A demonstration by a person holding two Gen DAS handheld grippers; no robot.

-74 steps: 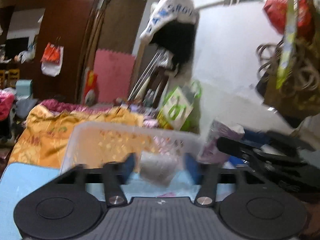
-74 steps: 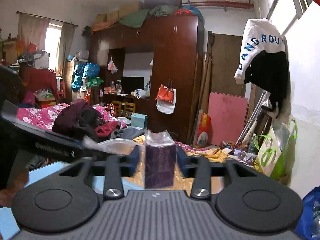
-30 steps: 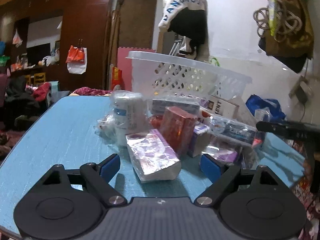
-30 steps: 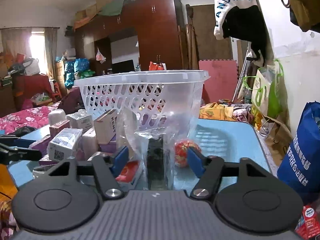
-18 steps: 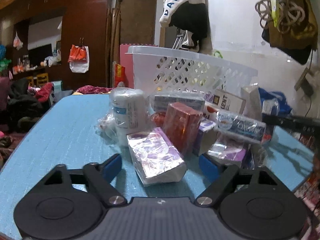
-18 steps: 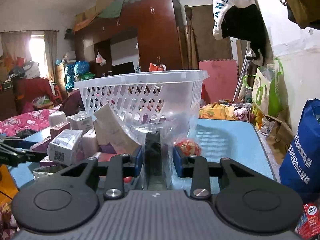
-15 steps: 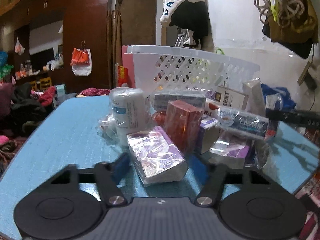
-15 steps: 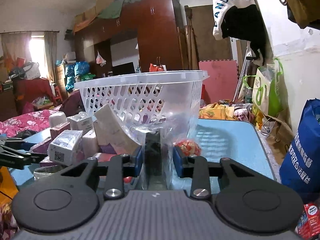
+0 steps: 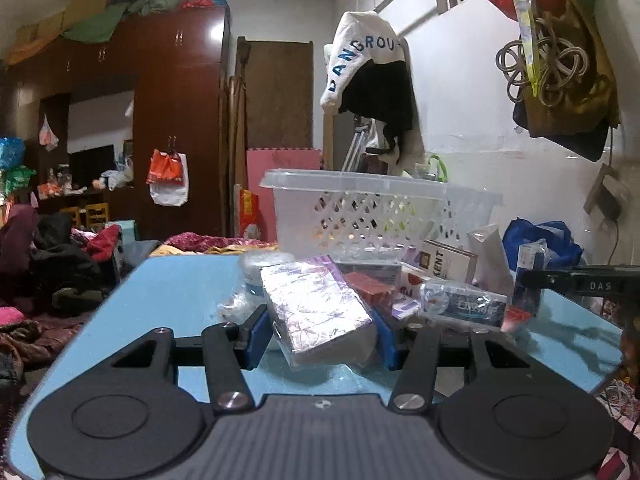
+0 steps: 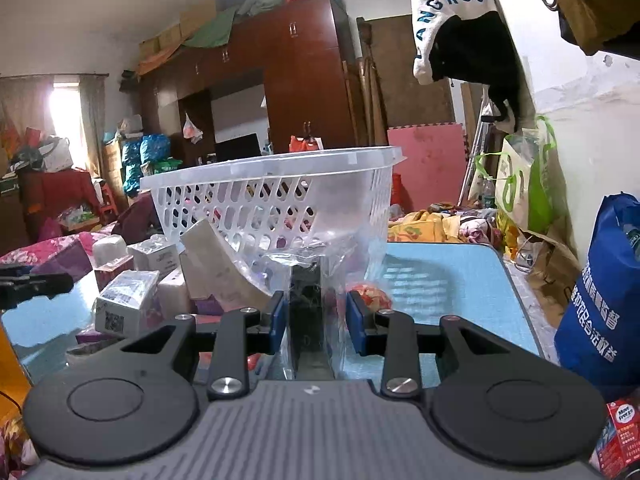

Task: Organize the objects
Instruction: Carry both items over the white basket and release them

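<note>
My left gripper [image 9: 320, 338] is shut on a purple pack in shiny clear wrap [image 9: 316, 312], its blue pads pressing both sides, the pack tilted a little above the blue table [image 9: 172, 292]. Behind it lies a pile of boxes: a red box [image 9: 372, 286], a KENT box [image 9: 448, 260] and a wrapped tube pack [image 9: 464, 304]. My right gripper [image 10: 316, 322] is shut on a dark item in a clear plastic bag [image 10: 310, 312], standing upright in front of the white slotted basket [image 10: 272, 200]. The same basket [image 9: 380, 208] stands behind the pile in the left wrist view.
White and purple boxes [image 10: 128, 300] crowd the table left of the right gripper. A blue shopping bag [image 10: 600, 300] stands off the table's right edge. The other gripper's black arm [image 9: 580, 284] reaches in from the right. Bare blue tabletop [image 10: 452, 276] lies right of the basket.
Both grippers have gone from open to shut: the left on the purple pack, which has tipped up off the table, the right on the bagged dark item.
</note>
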